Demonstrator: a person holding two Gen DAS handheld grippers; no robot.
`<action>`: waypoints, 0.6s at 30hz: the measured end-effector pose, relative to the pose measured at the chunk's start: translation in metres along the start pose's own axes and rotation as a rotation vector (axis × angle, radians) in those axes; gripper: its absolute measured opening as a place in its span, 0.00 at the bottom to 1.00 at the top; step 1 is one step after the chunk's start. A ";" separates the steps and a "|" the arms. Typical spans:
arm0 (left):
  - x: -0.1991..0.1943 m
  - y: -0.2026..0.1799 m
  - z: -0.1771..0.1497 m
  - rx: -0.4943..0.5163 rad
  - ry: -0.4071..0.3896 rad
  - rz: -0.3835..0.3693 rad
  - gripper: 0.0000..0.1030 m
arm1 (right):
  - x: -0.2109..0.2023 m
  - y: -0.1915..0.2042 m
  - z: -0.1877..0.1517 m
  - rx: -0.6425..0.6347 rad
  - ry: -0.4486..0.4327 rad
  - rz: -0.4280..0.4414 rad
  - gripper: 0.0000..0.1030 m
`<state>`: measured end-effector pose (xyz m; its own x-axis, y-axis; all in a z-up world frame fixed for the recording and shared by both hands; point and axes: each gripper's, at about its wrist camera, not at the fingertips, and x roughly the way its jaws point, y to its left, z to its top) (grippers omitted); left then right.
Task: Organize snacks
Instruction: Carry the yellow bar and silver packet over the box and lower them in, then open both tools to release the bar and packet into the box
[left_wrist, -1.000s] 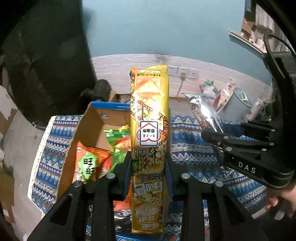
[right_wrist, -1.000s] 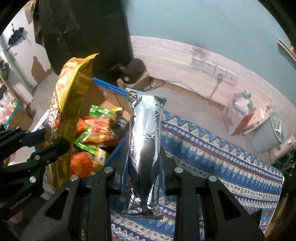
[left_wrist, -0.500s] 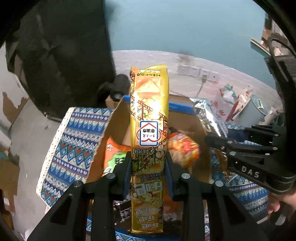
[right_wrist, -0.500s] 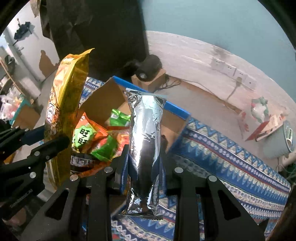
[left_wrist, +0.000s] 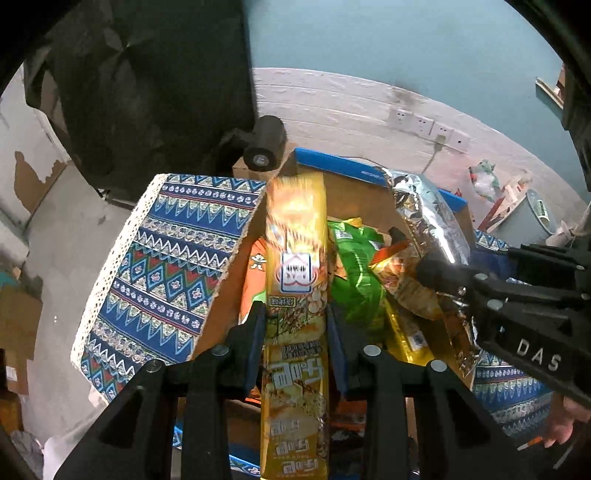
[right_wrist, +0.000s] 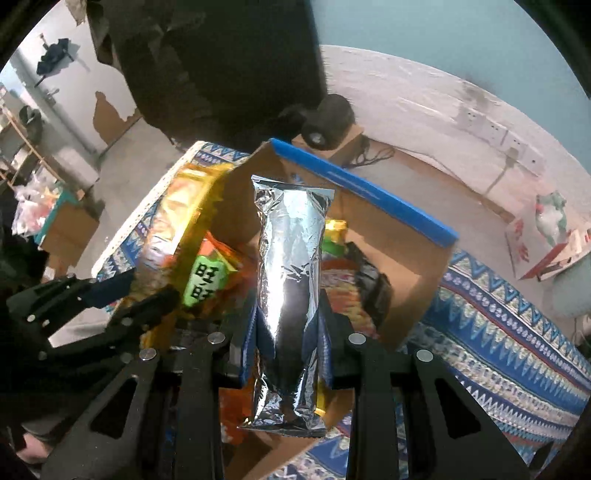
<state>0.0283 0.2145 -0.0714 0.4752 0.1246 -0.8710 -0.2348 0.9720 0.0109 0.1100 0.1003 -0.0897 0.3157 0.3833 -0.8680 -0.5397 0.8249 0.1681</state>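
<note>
The left gripper (left_wrist: 295, 321) is nearly closed, its blue-padded jaws pinching a long yellow snack pack (left_wrist: 296, 280) about halfway up, the pack standing along the fingers with its top end over the open cardboard box (left_wrist: 369, 199). The gripper tilts steeply downward above the box's left side, beside the patterned tablecloth (left_wrist: 166, 273) that shows to the left of the box wall. Inside the box lie an orange packet (left_wrist: 255, 273) and a green packet (left_wrist: 354, 273), among other wrappers. To the right, the right gripper (right_wrist: 288, 328) is closed as far as it goes on a silver foil pack (right_wrist: 290, 266), which its pads squeeze at the waist; the pack points up along the fingers and hangs over the middle of the box, whose blue-edged flap (right_wrist: 369, 192) rises behind it. This gripper also angles steeply down, and part of the person's hand (left_wrist: 565, 424) holding it shows at the lower right of the left wrist view. Compared with a second ago, both grippers have travelled from over the tablecloth to over the box and sunk slightly towards it, so the box contents now fill the space beneath both packs. The grips on the yellow and silver packs look unchanged, and the two tools stay side by side.
</note>
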 end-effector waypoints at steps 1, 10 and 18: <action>-0.001 0.001 0.000 -0.001 -0.004 0.002 0.32 | 0.001 0.002 0.000 -0.003 0.002 0.002 0.26; -0.010 0.005 0.002 -0.015 -0.002 0.001 0.41 | 0.002 0.002 -0.002 -0.002 0.006 0.021 0.27; -0.034 0.003 0.000 -0.013 -0.046 0.003 0.64 | -0.023 -0.004 -0.004 0.001 -0.042 -0.001 0.40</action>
<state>0.0116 0.2129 -0.0419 0.5130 0.1367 -0.8474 -0.2473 0.9689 0.0066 0.1018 0.0862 -0.0719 0.3491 0.3994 -0.8477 -0.5386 0.8258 0.1673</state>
